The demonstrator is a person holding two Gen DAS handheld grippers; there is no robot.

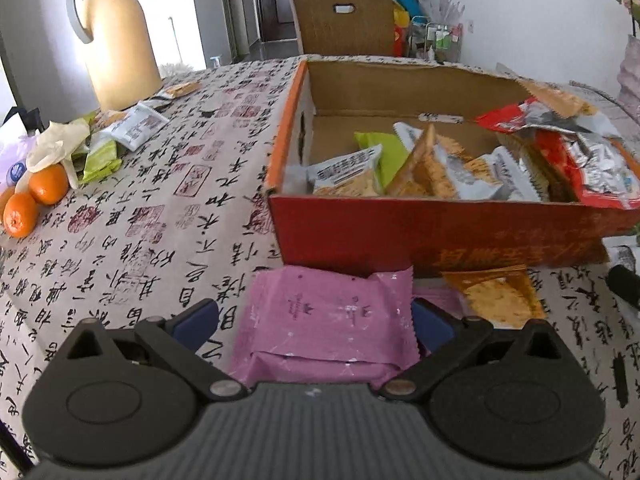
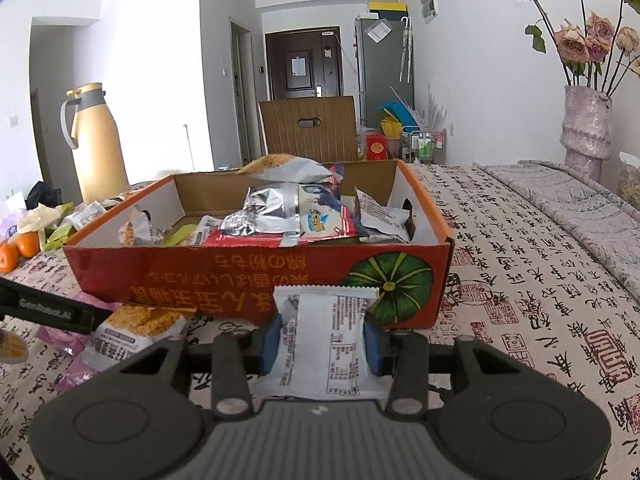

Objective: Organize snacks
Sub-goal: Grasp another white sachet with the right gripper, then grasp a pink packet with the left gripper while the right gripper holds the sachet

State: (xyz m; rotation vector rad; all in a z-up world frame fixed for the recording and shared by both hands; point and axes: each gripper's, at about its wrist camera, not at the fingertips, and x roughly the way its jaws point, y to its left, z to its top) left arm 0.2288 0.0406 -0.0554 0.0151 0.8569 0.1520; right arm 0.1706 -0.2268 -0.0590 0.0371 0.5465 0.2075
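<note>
A pink snack packet (image 1: 332, 312) lies on the calligraphy tablecloth in front of the red cardboard box (image 1: 400, 236). My left gripper (image 1: 314, 320) is open, its blue pads (image 1: 196, 320) standing either side of the packet with a gap on the left. An orange cracker packet (image 1: 496, 296) lies just right of it. In the right wrist view my right gripper (image 2: 323, 340) is shut on a white snack packet (image 2: 328, 332), held upright before the box's (image 2: 240, 280) front wall. The box holds several snack packets (image 2: 280, 216).
A tan thermos jug (image 1: 116, 36) stands at the far left, with oranges (image 1: 36, 196) and loose packets (image 1: 132, 128) beside it. A wooden chair (image 1: 344, 20) is behind the table. A vase of dried roses (image 2: 586, 128) stands at the right.
</note>
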